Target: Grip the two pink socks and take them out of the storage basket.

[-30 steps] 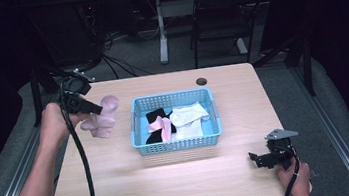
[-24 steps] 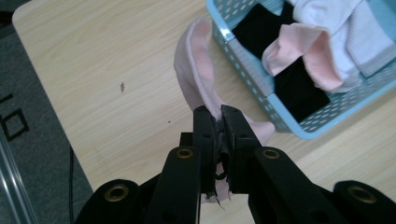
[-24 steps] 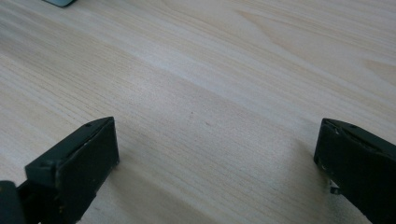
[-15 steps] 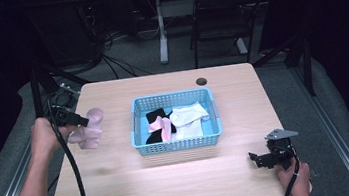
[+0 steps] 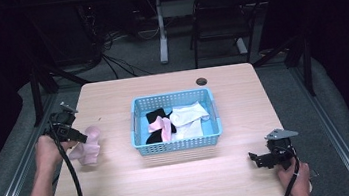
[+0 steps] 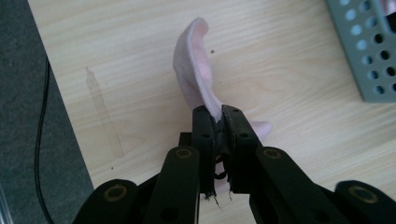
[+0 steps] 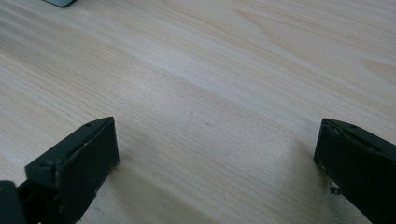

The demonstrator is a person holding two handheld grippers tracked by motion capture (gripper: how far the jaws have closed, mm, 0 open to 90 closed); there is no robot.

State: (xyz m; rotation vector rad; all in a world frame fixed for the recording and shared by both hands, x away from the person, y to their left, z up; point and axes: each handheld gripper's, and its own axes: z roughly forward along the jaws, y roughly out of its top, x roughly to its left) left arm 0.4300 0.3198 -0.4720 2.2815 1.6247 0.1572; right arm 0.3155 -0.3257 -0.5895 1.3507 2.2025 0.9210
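Lower the left gripper [image 6: 217,122], clamped on the limp pale-pink fabric sock [image 6: 196,74], until it probably rests at the wooden table's [image 5: 172,179] nine o'clock before releasing; right gripper [image 7: 215,149] gapes wide, idle.

Left tongs [image 5: 80,137] clamped tight — right tongs [image 5: 256,159] spread wide.

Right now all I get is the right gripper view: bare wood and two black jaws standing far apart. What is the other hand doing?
Observer: The left gripper is shut on a pink sock, near the table's left edge.
Operator: Is there anything else on the table?
Observer: A blue basket sits mid-table with pink, black and white socks inside.
Operator: And where is my gripper compared with that?
Observer: The right gripper sits low over the near right corner, pointing left, apart from the basket.
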